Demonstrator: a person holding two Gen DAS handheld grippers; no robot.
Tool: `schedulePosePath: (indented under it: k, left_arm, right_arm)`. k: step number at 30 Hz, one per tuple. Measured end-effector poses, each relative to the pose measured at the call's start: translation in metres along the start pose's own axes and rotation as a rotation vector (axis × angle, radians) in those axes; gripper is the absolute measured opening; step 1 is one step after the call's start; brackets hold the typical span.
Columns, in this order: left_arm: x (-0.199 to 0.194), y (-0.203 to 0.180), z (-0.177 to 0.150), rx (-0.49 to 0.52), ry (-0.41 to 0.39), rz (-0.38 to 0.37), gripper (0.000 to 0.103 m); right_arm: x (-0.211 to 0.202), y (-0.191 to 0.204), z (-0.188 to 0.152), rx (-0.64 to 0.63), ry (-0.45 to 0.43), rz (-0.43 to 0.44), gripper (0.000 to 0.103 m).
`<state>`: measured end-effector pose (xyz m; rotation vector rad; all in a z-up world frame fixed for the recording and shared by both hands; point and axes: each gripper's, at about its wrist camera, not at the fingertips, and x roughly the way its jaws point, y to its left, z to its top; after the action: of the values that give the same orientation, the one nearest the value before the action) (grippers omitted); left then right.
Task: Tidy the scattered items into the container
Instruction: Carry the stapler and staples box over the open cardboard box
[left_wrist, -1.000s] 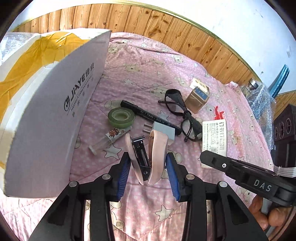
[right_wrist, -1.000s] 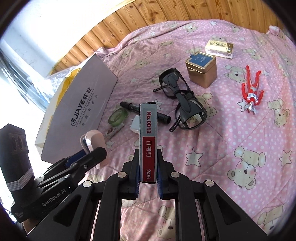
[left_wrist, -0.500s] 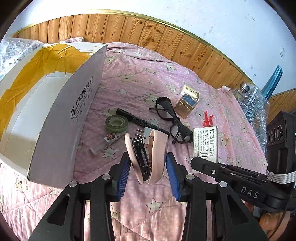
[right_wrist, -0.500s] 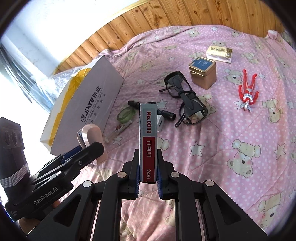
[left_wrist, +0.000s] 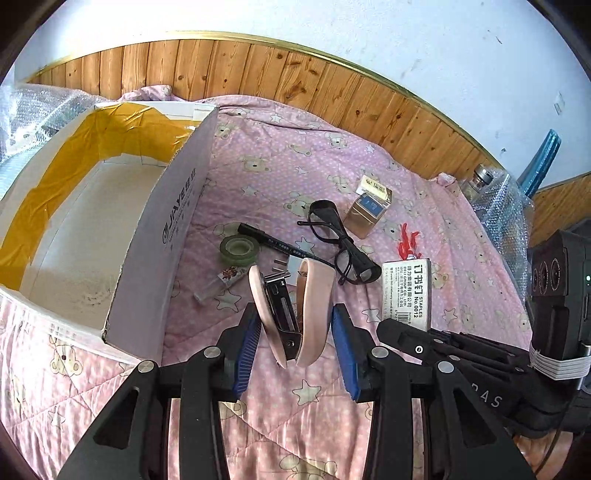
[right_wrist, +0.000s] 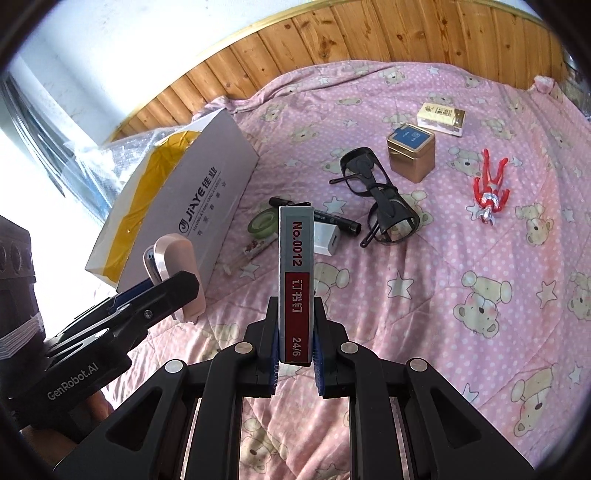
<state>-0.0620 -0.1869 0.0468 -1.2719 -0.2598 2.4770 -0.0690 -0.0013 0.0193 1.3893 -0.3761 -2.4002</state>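
Nearest the lens, a pink stapler (left_wrist: 291, 314) is held between the blue pads of the left gripper (left_wrist: 295, 332), the jaws set fairly wide around it, its long axis pointing away along the fingers and its mouth gaping. The staple box (right_wrist: 296, 280) is pinched narrowly by the right gripper (right_wrist: 295, 354), long axis likewise running forward, and is held clear above the pink quilt (right_wrist: 443, 350).

The white cardboard box (left_wrist: 162, 236), open-topped and lined with yellow tape, lies to the left of both grippers, at the quilt's left edge; its printed wall is just beside the stapler. The left gripper is judged the nearer, so a short leftward carry over that wall would serve.

Farther off, a tape roll (left_wrist: 239, 249), a black marker (left_wrist: 280, 247), dark glasses (left_wrist: 343, 243), a gold tin (left_wrist: 367, 214) and a red figure (right_wrist: 489, 192) are left on the quilt toward the wooden headboard (left_wrist: 332, 96).
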Motion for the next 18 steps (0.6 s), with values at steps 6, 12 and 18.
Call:
schedulePosePath:
  k: [6,12,18]
  left_arm:
    - [-0.016,0.001,0.003,-0.002,-0.028,-0.02,0.041]
    - [-0.032,0.004,0.009,-0.013,-0.058,-0.039,0.041]
    - [-0.045,0.012,0.014,-0.029,-0.08,-0.051,0.041]
  right_arm:
    - [-0.009,0.014,0.003,-0.023,-0.015,-0.008,0.015]
    - [-0.019,0.03,0.013,-0.045,-0.04,-0.011,0.015]
    - [-0.024,0.043,0.02,-0.057,-0.053,-0.014,0.015]
